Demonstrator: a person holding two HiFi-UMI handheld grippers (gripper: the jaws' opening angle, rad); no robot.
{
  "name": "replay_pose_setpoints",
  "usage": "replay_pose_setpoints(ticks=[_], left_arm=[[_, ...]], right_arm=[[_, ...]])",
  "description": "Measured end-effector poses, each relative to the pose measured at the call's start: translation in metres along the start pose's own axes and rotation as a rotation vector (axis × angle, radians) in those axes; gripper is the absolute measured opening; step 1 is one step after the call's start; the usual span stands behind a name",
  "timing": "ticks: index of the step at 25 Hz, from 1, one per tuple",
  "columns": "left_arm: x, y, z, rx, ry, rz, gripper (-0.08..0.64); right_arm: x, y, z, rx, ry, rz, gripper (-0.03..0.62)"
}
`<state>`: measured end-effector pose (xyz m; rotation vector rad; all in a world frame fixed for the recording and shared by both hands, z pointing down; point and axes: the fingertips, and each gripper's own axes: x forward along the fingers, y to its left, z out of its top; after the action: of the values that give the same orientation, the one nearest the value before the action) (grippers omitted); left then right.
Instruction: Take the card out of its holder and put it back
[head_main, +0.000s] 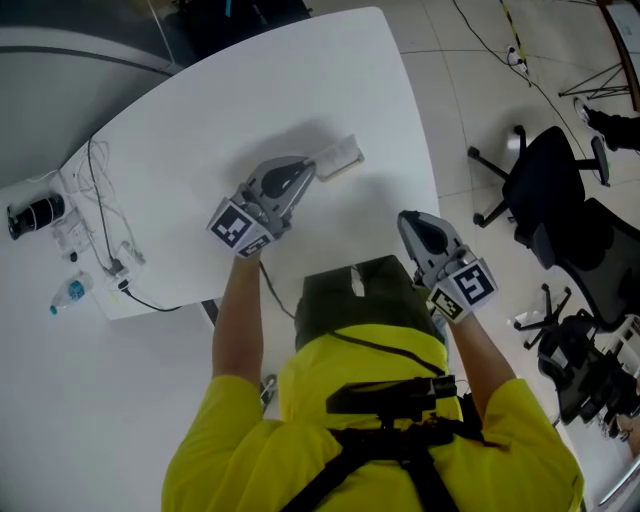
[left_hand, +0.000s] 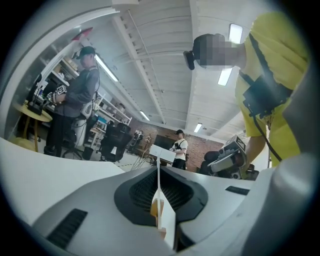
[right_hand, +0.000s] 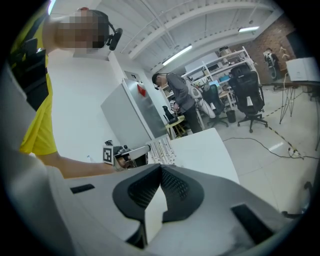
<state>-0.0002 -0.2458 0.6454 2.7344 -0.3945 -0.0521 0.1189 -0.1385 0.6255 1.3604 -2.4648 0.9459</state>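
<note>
You wear a bright yellow short-sleeved shirt (head_main: 330, 440), and a black chest harness (head_main: 395, 400) crosses it with wide straps that meet at a boxy black block. Just beyond the harness are your dark olive trousers (head_main: 345, 305), with one small white patch. A thin black cable (head_main: 276, 292) runs to the left of the harness. Farther out on either side of the harness, your left gripper (head_main: 312, 170) and right gripper (head_main: 405, 220) have smooth grey shells and black ribbed pads, and each carries a cube of black-and-white square markers. A black head camera (left_hand: 189, 57) sits above the harness
</note>
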Motion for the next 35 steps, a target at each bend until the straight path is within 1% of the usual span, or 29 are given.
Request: replay_pose_setpoints(ticks=[3, 5, 8, 9, 15, 17, 20, 22, 26, 28, 29, 31, 32, 33, 34, 35], left_arm=[[-0.003, 0.000, -0.001, 0.013, -0.008, 0.043, 0.011], [-0.001, -0.002, 0.000, 0.044, 0.004, 0.067, 0.013], [0.008, -0.007, 0.004, 0.115, 0.014, 0.090, 0.014], [0.010, -0.009, 0.004, 0.126, 0.021, 0.095, 0.013], [0.004, -0.007, 0.004, 0.092, 0.030, 0.156, 0.017], [0.003, -0.010, 0.001, 0.087, 0.041, 0.157, 0.023], [0.001, -0.014, 0.003, 0.113, 0.027, 0.165, 0.025], [-0.003, -0.012, 0.002, 0.113, 0.032, 0.193, 0.030], [-0.013, -0.010, 0.006, 0.074, 0.026, 0.288, 0.033], [-0.016, -0.019, 0.019, 0.085, 0.037, 0.353, 0.032], [-0.019, -0.025, 0.029, 0.097, 0.048, 0.400, 0.032], [-0.032, -0.035, 0.058, 0.115, 0.068, 0.524, 0.032], [-0.040, -0.041, 0.075, 0.112, 0.067, 0.586, 0.028], [-0.050, -0.049, 0.092, 0.106, 0.058, 0.633, 0.007], [-0.058, -0.059, 0.109, 0.105, 0.047, 0.659, 0.002], [-0.065, -0.070, 0.124, 0.113, 0.036, 0.662, 0.002]], right_arm=[[0.005, -0.002, 0.002, 0.004, -0.011, -0.002, 0.006], [0.007, -0.003, 0.004, -0.001, -0.015, 0.000, 0.006], [0.007, -0.003, 0.003, -0.001, -0.015, 0.002, 0.006], [0.007, -0.002, 0.002, -0.001, -0.014, 0.002, 0.006], [0.011, 0.004, 0.000, -0.008, -0.013, 0.015, 0.006], [0.012, 0.004, -0.001, -0.008, -0.017, 0.016, 0.006], [0.014, 0.005, -0.003, -0.005, -0.016, 0.015, 0.006], [0.014, 0.006, -0.003, -0.004, -0.019, 0.017, 0.006], [0.010, 0.002, 0.007, -0.022, -0.043, -0.001, 0.006], [0.002, 0.003, 0.024, -0.049, -0.070, -0.015, 0.006], [-0.003, 0.005, 0.036, -0.067, -0.086, -0.023, 0.006], [-0.015, 0.014, 0.064, -0.111, -0.126, -0.034, 0.006], [-0.022, 0.021, 0.079, -0.134, -0.151, -0.037, 0.005], [-0.028, 0.030, 0.095, -0.157, -0.179, -0.039, 0.005], [-0.033, 0.040, 0.111, -0.180, -0.208, -0.037, 0.005], [-0.038, 0.051, 0.127, -0.204, -0.239, -0.030, 0.005]])
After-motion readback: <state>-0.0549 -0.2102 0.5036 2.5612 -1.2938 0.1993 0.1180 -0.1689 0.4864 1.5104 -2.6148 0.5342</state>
